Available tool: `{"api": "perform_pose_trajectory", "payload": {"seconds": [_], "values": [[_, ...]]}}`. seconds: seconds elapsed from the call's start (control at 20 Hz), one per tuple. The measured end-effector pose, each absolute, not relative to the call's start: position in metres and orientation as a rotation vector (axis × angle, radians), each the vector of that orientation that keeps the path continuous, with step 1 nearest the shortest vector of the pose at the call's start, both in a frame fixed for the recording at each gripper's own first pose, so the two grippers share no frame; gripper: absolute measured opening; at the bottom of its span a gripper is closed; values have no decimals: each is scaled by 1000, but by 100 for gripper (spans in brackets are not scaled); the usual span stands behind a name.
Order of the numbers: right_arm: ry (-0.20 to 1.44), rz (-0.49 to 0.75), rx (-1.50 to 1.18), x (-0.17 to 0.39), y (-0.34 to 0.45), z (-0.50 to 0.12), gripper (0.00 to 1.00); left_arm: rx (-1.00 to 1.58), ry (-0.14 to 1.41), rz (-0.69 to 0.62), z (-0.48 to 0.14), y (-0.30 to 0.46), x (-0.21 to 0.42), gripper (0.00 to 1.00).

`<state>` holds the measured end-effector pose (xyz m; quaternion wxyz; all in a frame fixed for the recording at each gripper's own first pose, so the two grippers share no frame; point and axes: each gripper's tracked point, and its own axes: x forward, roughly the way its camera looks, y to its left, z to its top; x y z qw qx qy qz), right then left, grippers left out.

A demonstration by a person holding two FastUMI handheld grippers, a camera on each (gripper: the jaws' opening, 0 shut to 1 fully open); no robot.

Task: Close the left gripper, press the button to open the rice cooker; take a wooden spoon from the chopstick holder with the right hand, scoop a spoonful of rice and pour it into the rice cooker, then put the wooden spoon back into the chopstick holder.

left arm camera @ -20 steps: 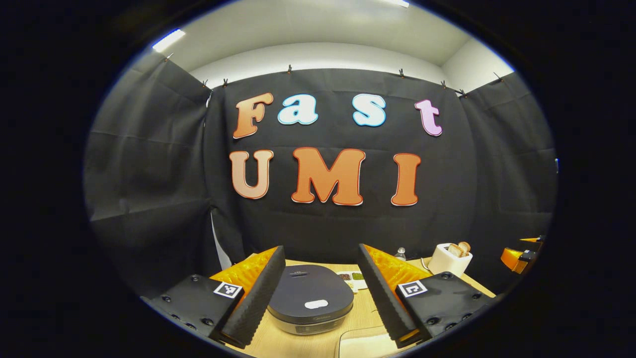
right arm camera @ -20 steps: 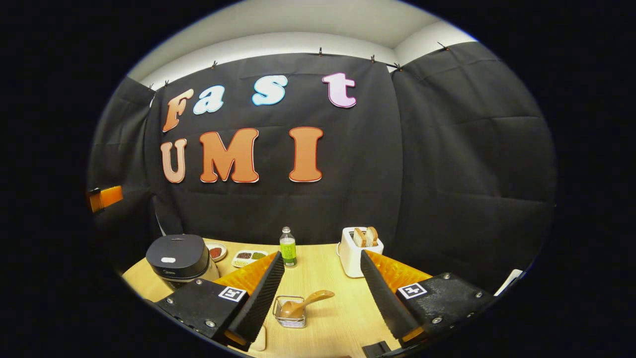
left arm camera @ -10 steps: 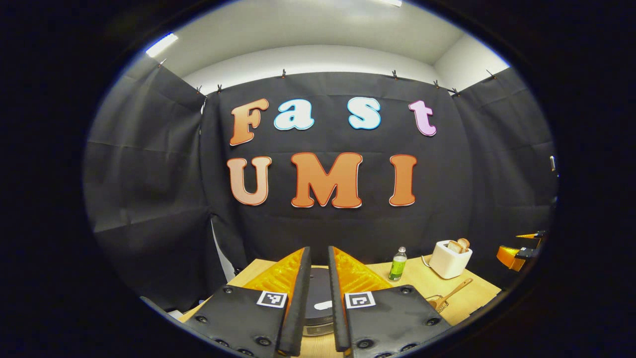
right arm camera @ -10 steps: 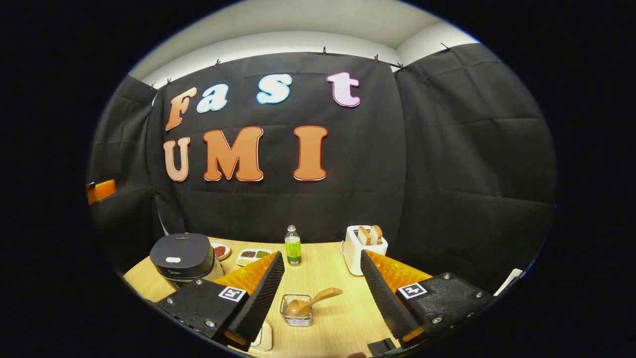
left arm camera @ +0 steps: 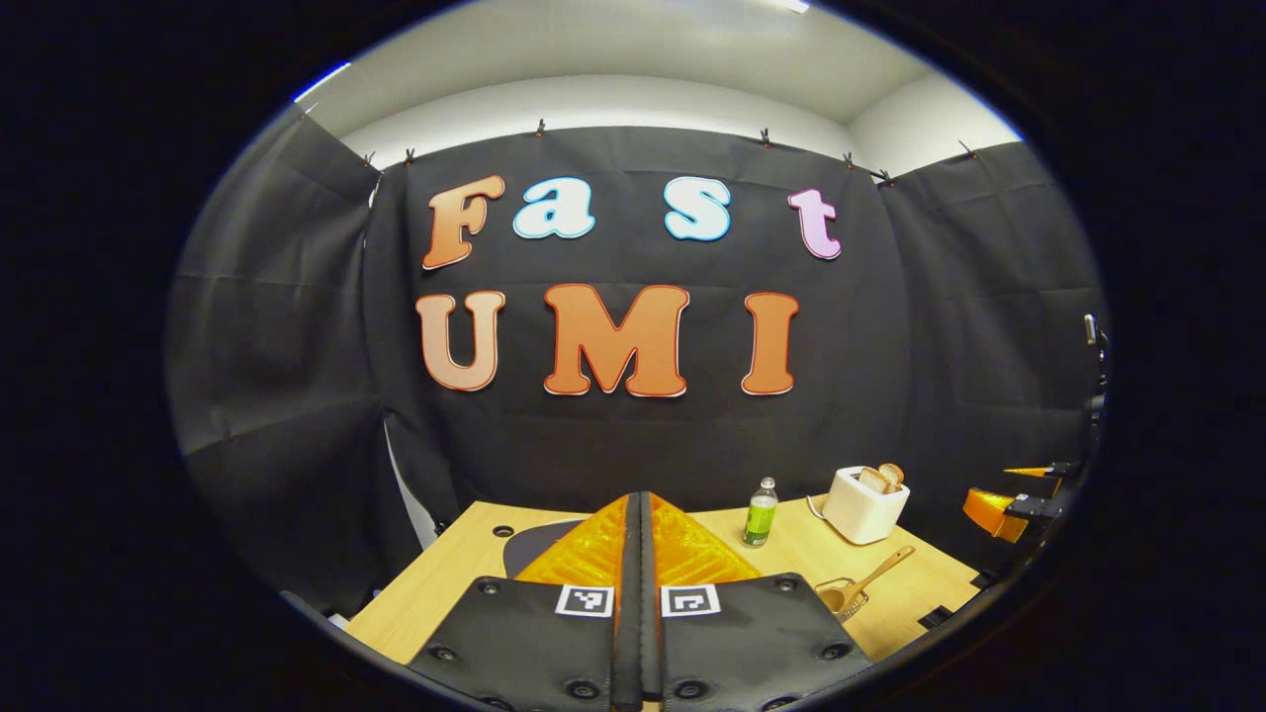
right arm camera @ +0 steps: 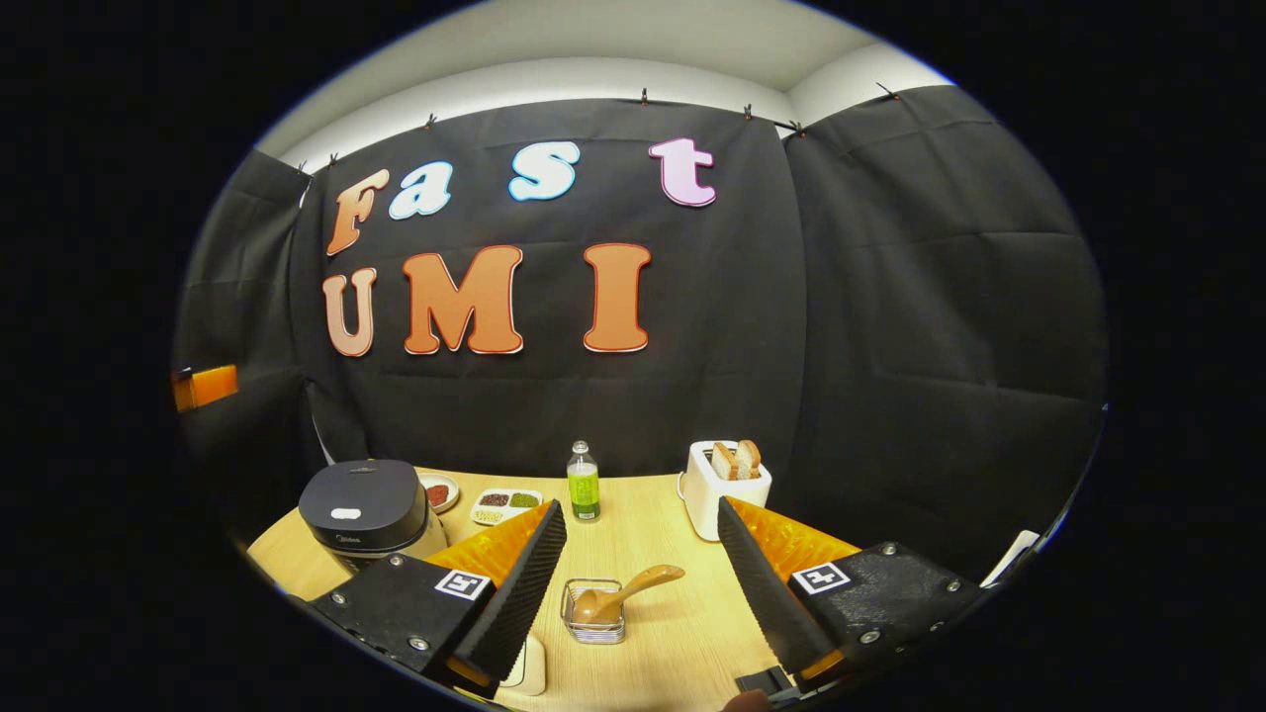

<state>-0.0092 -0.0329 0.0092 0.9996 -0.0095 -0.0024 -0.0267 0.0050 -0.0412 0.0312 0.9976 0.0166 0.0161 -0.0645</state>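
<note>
On the wooden table point(right arm camera: 653, 554), the rice cooker point(right arm camera: 363, 506) sat lid down at the left, the wooden spoon point(right arm camera: 621, 594) lay in the wire chopstick holder point(right arm camera: 593, 625). Above it the right gripper point(right arm camera: 641, 578) was spread wide, holding nothing. Beyond, the left gripper point(left arm camera: 640, 593) had its fingers pressed together, empty, above the cooker.

The bench point(right arm camera: 658, 554) is pale wood-grain, smooth and matt. The rice cooker point(right arm camera: 364, 502) has a dark, slightly glossy plastic lid. The chopstick holder point(right arm camera: 593, 625) is shiny wire metal, holding a smooth wooden spoon point(right arm camera: 623, 593). The toaster point(right arm camera: 719, 494) looks like glossy white plastic; the bottle point(right arm camera: 583, 483) is clear plastic. The wall is matt, creased black cloth.
</note>
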Motion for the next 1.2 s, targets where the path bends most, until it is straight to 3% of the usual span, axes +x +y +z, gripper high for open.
{"api": "perform_pose_trajectory", "payload": {"seconds": [0.05,0.5,0.85,0.9,0.95,1.0,1.05,1.2], "values": [[-4,-57,-18,-9,-34,9,95,27,44,-139,27,-44,10,4],[31,-98,-26,-8,-52,-2,95,-39,287,-183,-67,-50,67,1],[62,-131,-35,-7,-64,-14,95,-30,450,-155,-136,-47,101,4],[64,-138,-33,-6,-67,-14,100,-21,461,-142,-141,-45,105,1],[67,-144,-30,-6,-69,-15,95,-12,472,-133,-146,-41,108,0],[71,-150,-26,-6,-72,-16,100,-3,485,-124,-151,-38,110,4],[74,-155,-22,-7,-74,-18,95,1,498,-118,-155,-35,111,4],[86,-169,-16,-7,-81,-22,95,37,540,-108,-173,-30,108,0]]}}
